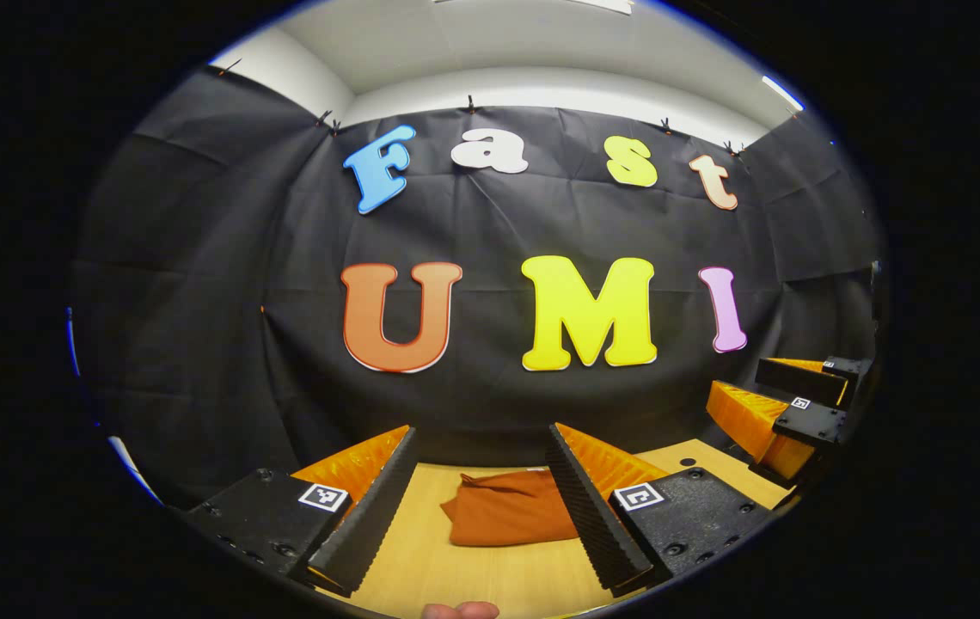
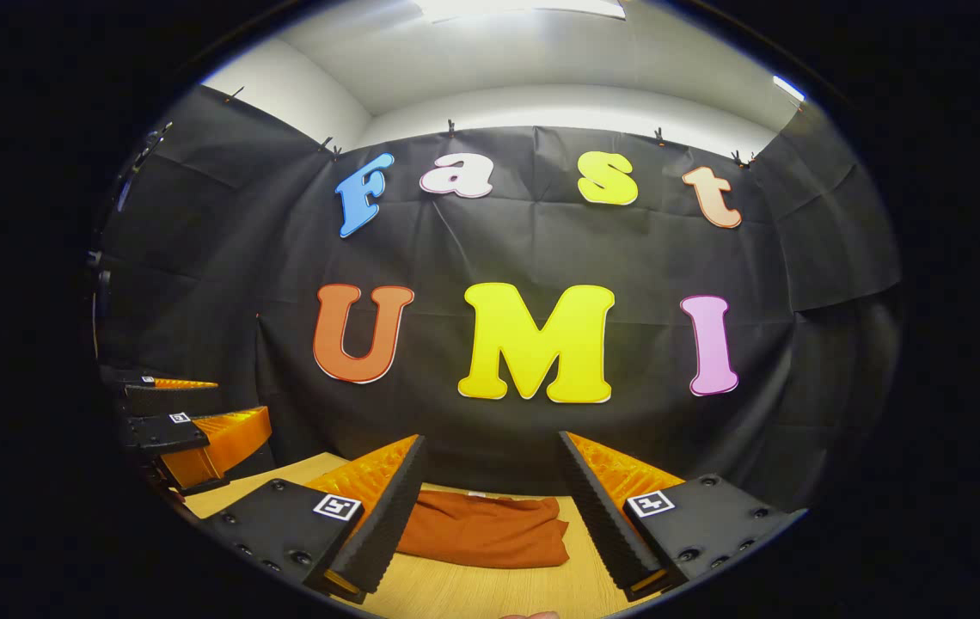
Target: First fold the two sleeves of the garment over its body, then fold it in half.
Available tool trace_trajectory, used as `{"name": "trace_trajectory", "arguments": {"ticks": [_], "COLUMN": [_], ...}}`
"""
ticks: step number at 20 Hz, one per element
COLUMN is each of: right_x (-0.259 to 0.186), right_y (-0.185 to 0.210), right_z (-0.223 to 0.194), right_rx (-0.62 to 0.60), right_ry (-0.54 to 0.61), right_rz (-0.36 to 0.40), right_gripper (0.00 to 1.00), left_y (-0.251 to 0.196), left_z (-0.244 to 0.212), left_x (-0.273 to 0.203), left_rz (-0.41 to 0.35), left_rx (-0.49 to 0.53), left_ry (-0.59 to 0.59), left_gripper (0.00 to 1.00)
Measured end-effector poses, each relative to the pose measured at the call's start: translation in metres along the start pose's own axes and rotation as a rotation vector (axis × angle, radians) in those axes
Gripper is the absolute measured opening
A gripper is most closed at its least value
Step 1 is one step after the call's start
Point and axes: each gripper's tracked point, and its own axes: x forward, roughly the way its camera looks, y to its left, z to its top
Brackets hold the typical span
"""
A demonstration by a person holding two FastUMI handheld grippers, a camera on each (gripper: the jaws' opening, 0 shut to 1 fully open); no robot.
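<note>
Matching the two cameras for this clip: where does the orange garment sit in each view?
Left gripper view: garment lies low centre on the wooden table, between that gripper's open fingers, nearer the right one.
Right gripper view: garment lies low centre on the table, between that gripper's open fingers, running behind the left one.
Shared landmark: the black cloth wall behind the table.

The garment (image 1: 511, 509) is a soft matt cloth, rust orange, with loose folds. The table (image 1: 447, 576) looks like pale wood with fine grain, smooth. The left gripper (image 1: 477, 503) has ribbed black rubber-like pads (image 1: 589, 507) on orange ridged plastic; the right gripper (image 2: 490, 516) looks the same.
</note>
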Motion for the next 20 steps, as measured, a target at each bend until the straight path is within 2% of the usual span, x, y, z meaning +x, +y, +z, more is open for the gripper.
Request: {"name": "trace_trajectory", "arguments": {"ticks": [2, 3, 4, 6, 7, 8, 9, 11, 13, 15, 18, 20], "right_x": [-0.003, -0.004, -0.003, -0.006, -0.008, -0.014, -0.02, -0.036, -0.049, -0.067, -0.1, -0.124], "right_y": [-0.017, -0.031, -0.049, -0.103, -0.137, -0.174, -0.208, -0.281, -0.361, -0.419, -0.479, -0.504], "right_z": [-0.012, -0.01, -0.002, 0.026, 0.039, 0.046, 0.049, 0.039, 0.012, -0.029, -0.101, -0.141], "right_rx": [0.038, 0.057, 0.058, 0.022, 0.001, -0.003, 0.002, -0.006, -0.005, -0.003, -0.028, -0.008], "right_ry": [0.049, 0.058, 0.049, -0.01, -0.042, -0.072, -0.103, -0.134, -0.128, -0.082, 0.027, 0.091], "right_rz": [-0.01, -0.017, -0.028, -0.065, -0.096, -0.129, -0.146, -0.174, -0.211, -0.202, -0.15, -0.145], "right_gripper": [0.94, 0.95, 0.95, 0.95, 0.95, 0.96, 0.95, 0.95, 0.95, 0.95, 0.97, 0.96], "left_y": [-0.006, -0.004, -0.004, -0.01, -0.021, -0.039, -0.067, -0.153, -0.241, -0.323, -0.417, -0.447], "left_z": [-0.013, -0.004, 0.015, 0.067, 0.08, 0.074, 0.064, 0.031, -0.003, -0.057, -0.127, -0.154], "left_x": [-0.001, -0.003, -0.007, -0.007, -0.004, -0.002, 0.003, 0.007, 0.006, 0.0, -0.021, -0.031], "left_rz": [-0.027, -0.021, -0.011, 0.009, 0.021, 0.046, 0.039, -0.033, -0.094, -0.113, -0.123, -0.076], "left_rx": [-0.07, -0.094, -0.093, -0.059, -0.042, -0.029, -0.032, -0.077, -0.139, -0.21, -0.283, -0.237], "left_ry": [0.044, 0.024, -0.036, -0.175, -0.208, -0.2, -0.177, -0.108, -0.083, -0.012, 0.113, 0.145], "left_gripper": [0.96, 1.0, 0.97, 1.0, 0.97, 0.97, 0.97, 0.98, 0.98, 0.98, 0.98, 0.98]}}
